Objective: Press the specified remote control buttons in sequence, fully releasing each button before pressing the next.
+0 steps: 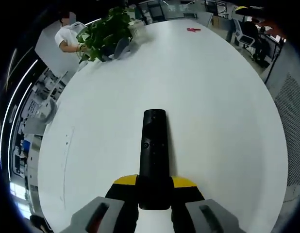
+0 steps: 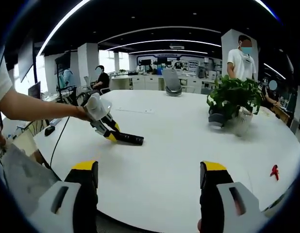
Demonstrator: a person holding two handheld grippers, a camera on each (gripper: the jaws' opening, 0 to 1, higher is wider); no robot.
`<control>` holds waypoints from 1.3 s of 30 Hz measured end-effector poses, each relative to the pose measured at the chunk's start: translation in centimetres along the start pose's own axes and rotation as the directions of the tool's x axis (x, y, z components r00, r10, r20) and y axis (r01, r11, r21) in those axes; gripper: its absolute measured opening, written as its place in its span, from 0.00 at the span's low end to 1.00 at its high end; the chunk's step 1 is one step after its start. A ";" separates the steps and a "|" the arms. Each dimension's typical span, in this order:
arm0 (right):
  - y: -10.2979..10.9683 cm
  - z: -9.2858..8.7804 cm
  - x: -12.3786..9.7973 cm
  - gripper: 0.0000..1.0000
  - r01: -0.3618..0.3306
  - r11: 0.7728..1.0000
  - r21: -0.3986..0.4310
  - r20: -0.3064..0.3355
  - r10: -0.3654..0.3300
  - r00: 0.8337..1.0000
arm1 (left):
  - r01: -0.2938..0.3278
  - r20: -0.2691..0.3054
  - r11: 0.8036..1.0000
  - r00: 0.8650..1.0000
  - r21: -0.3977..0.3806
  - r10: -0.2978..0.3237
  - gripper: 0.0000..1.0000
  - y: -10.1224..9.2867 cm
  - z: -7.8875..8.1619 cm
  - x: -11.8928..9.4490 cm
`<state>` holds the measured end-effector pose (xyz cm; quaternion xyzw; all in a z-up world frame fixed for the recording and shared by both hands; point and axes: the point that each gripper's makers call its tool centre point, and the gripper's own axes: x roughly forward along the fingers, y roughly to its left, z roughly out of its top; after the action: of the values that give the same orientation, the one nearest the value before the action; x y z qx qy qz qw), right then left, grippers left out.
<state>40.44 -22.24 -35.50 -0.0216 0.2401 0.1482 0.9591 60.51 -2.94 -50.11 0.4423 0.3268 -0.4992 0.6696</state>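
Bottom centre of the left gripper view, my left gripper [image 1: 155, 194] has its fingers closed on the remote [image 1: 154, 150], pinning it flat on the tabletop [image 1: 213, 111], buttons up for pressing. Right gripper [image 2: 149, 187] hovers off the near edge, fingers wide open, holding nothing, well apart from the remote.

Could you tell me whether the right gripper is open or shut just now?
Open. In the right gripper view, the right gripper has its yellow-tipped jaws standing far apart over the white table, with nothing between them.
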 end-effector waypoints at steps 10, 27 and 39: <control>0.0 -0.4 0.1 0.89 0.004 1.000 -0.003 -0.018 -0.004 1.000 | -0.015 -0.027 1.000 1.000 0.025 0.015 0.23 3.5 -0.1 0.6; -0.2 -0.5 0.1 0.89 0.007 1.000 0.009 -0.022 -0.007 1.000 | 0.017 -0.100 0.999 0.995 0.033 -0.014 0.23 5.7 -1.3 2.4; -0.5 -0.3 0.0 0.89 0.018 1.000 0.008 -0.015 -0.018 1.000 | 0.044 -0.106 0.999 0.993 0.011 -0.042 0.24 5.8 -1.5 2.7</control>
<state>40.46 -22.70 -35.79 -0.0210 0.2475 0.1385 0.9587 66.90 -1.91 -51.58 0.4654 0.3682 -0.4914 0.6375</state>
